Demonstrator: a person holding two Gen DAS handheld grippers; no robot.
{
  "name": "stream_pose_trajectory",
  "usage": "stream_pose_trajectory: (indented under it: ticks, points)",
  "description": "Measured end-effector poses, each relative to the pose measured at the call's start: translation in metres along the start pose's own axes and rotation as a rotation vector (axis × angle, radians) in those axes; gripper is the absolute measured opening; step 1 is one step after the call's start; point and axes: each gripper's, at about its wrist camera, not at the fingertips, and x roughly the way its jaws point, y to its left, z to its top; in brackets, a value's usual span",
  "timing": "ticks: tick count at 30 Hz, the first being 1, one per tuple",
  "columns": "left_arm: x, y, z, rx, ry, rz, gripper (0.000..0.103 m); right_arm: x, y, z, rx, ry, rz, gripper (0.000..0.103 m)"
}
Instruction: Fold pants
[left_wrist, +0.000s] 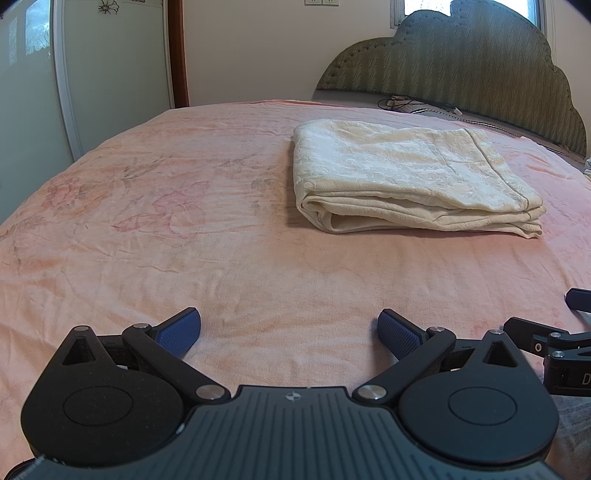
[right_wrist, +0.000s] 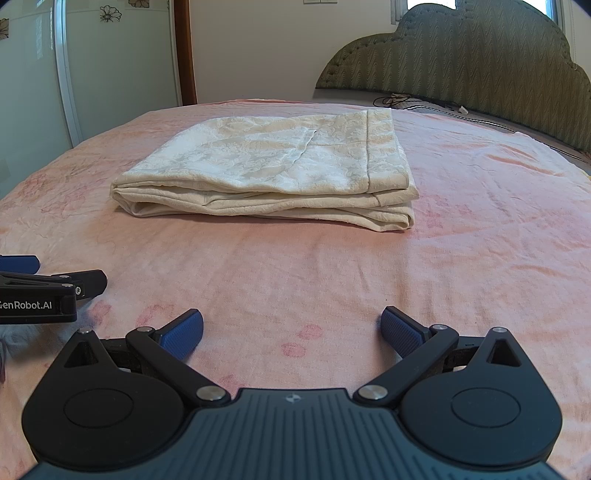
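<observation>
While the folded pants (left_wrist: 413, 177) lie well apart ahead on the bed (left_wrist: 147, 229), both the left gripper (left_wrist: 290, 332) and right gripper (right_wrist: 291, 332) gape wide, holding nothing.

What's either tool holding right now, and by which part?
Nothing. Left tool and right tool are both open and empty above the bedspread; the folded pants lie untouched ahead.

Your two wrist cameras sit low over the bed (left_wrist: 221, 221), side by side, facing the headboard (right_wrist: 461, 55); both share the folded pants (left_wrist: 406, 177).
</observation>
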Motion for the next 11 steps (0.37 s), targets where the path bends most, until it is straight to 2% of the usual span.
stream_pose_trajectory:
  ticks: [11]
  points:
    - [-0.0001, -0.0007, -0.0002, -0.002, -0.001, -0.001, 0.103, -0.0004, -0.0001, -0.0001, 0.000, 0.000, 0.000, 0.103]
